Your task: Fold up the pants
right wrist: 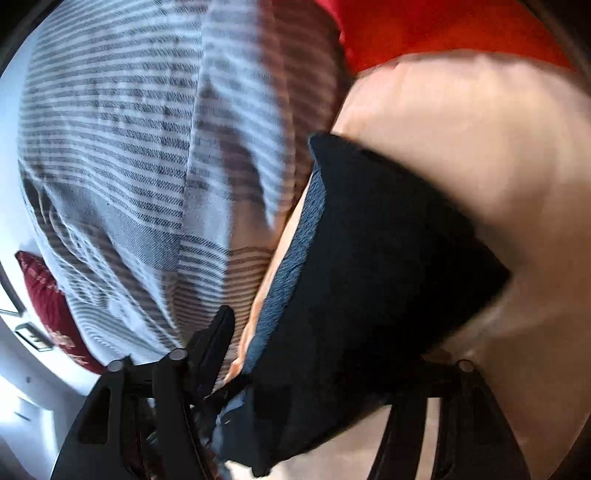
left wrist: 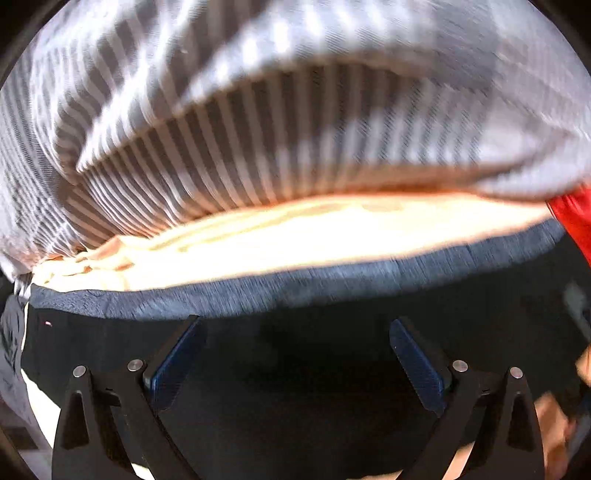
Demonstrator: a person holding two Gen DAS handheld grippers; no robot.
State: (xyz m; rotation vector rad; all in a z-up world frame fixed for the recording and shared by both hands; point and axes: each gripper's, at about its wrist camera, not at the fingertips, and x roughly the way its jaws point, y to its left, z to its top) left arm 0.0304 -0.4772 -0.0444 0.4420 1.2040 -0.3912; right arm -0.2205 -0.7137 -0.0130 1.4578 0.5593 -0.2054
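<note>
Two claws are in my views. My left claw (left wrist: 295, 362) is spread wide with nothing in it, hanging just over the dark pants (left wrist: 295, 369). The pants lie on a pale peach sheet (left wrist: 295, 240), with their gray-blue band next to it. A striped blanket (left wrist: 221, 129) sits behind. My right claw (right wrist: 280, 387) has the pants (right wrist: 369, 277) bunched between its fingers, but I cannot tell if it is squeezing. A red cloth (right wrist: 424, 29) lies far back.

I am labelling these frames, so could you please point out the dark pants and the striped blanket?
dark pants (right wrist: 369, 258): right wrist view, middle of the folded fabric.
striped blanket (left wrist: 258, 155): left wrist view, its shaded striped underside.
</note>
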